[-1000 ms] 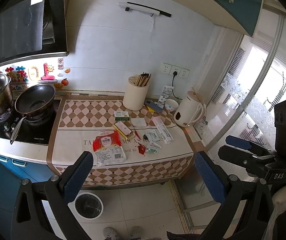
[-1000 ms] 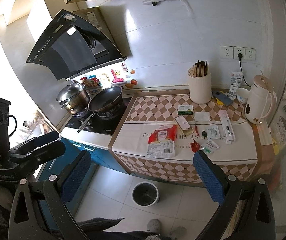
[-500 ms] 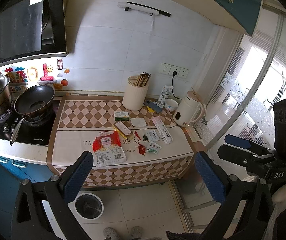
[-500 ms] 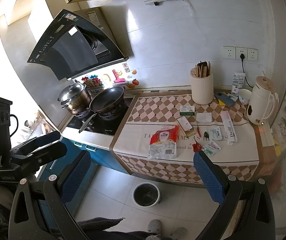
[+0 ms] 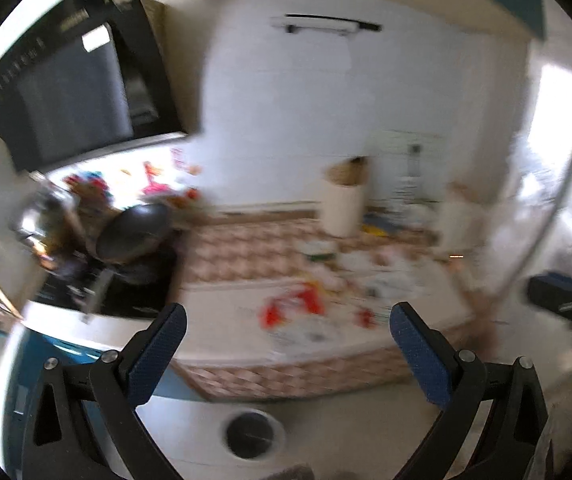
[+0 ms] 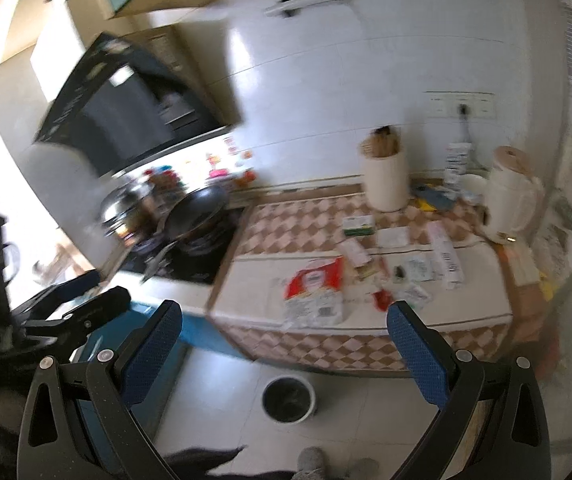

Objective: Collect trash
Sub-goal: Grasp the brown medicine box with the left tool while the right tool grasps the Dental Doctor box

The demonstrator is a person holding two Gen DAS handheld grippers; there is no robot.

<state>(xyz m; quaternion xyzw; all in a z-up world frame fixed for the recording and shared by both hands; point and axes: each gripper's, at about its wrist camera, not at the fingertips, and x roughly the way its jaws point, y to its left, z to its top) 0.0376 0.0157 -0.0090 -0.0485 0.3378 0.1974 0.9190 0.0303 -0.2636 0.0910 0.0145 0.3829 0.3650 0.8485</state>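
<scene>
Trash was spread over the checkered cloth [image 6: 286, 228] on the counter: a red-and-white snack bag [image 6: 315, 294] near the front edge, a red wrapper scrap [image 6: 381, 300] beside it, small sachets [image 6: 417, 270] and a long white carton [image 6: 445, 258] to the right, a green-white box [image 6: 357, 226] behind. All looked like light, thin film or card, so likely floppy and slippery; the bag would crumple, best pinched at a raised edge or corner and not pressed flat on its face. The carton looked stiffer, take it across its narrow width.

Bin [image 6: 289, 399] stood on the floor just in front of the counter, open top.

Right gripper [image 6: 284, 346] was wide open, nothing between the blue pads, well short of the counter. Left gripper [image 5: 287, 350] likewise wide open and empty; its view was motion-blurred, so the trash there read only as red and white smears, probably the same bag.

Off-task: utensil holder [image 6: 385, 184], kettle [image 6: 511, 200], wok [image 6: 196, 210] on the stove at left.
</scene>
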